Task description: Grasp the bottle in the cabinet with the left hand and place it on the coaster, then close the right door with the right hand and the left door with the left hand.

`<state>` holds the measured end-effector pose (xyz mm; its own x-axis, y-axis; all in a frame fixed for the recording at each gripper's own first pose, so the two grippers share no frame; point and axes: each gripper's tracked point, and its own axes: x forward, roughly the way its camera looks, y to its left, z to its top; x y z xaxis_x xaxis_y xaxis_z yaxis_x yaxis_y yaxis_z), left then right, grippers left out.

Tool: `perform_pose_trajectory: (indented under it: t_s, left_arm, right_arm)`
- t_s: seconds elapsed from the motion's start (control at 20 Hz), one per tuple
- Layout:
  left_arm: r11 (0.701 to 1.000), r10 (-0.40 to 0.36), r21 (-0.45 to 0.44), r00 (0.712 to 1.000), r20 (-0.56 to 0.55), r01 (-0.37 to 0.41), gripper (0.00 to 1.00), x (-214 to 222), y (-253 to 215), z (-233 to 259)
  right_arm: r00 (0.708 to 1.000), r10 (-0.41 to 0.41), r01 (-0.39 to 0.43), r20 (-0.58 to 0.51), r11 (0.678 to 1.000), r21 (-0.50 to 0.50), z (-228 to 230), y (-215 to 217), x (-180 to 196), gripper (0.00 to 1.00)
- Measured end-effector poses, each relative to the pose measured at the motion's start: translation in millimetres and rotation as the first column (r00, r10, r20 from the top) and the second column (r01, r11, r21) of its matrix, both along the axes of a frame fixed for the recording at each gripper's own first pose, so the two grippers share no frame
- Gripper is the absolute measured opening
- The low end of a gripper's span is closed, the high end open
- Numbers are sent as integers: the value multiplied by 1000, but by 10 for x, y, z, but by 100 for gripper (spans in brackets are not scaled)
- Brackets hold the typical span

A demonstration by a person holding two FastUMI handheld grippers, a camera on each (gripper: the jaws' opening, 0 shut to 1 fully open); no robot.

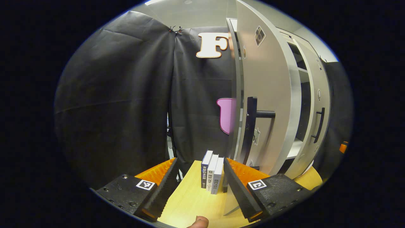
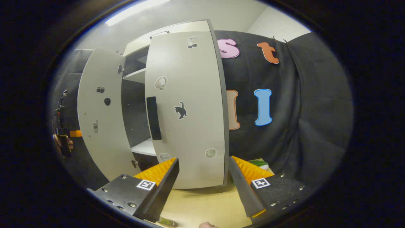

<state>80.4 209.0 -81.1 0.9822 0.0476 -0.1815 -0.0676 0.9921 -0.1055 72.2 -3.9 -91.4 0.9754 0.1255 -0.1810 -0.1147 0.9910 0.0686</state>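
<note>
Jaws spread on both grippers, holding nothing. Right gripper (image 2: 202, 186) is facing the right door (image 2: 190, 110) at 12 o'clock; judging flat push near its free edge best.

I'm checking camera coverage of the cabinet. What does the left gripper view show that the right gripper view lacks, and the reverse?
Left gripper view alone: three upright books on the table, with the left door's handle seen side-on. Right gripper view alone: a green striped thing past the right door's edge, and the other gripper far off. Both: the open cabinet, its two doors, the wooden table and open tongs.
</note>
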Motion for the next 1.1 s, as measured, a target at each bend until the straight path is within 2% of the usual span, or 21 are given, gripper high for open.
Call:
perform_pose_trajectory:
  t_s: [0.15,0.2,0.3,0.35,0.6,0.8,0.85,1.05,1.1]
  left_arm:
    - [1000,-30,-2,1000,4,30,92,-8,-125,13]
    - [999,-38,2,999,8,38,89,-16,-164,19]
    - [999,-48,5,999,18,48,92,-25,-226,46]
    - [998,-56,3,998,20,56,89,-20,-264,40]
    - [996,-88,-3,996,29,88,92,-34,-449,58]
    - [996,-93,-3,995,29,93,89,-37,-516,54]
    - [995,-101,-11,995,28,101,92,-24,-551,50]
    - [988,-149,-25,988,36,150,89,-6,-800,66]
    - [986,-166,-21,985,42,167,93,6,-881,80]
  right_arm:
    - [1000,10,-10,5,1000,1,20,38,-21,95]
    - [1000,11,-11,6,1000,2,19,48,-28,95]
    - [1000,12,-12,6,1000,-3,14,60,-46,95]
    - [1000,13,-12,3,1000,-6,8,65,-51,95]
    - [1000,2,-2,-3,1000,-1,9,42,-109,95]
    - [1000,-16,15,21,1000,15,213,67,-114,95]
    - [999,-17,17,30,1000,7,255,70,-116,95]
    - [999,-12,12,42,1000,-12,308,139,-127,95]
    - [999,-9,10,43,1000,-9,309,159,-139,95]
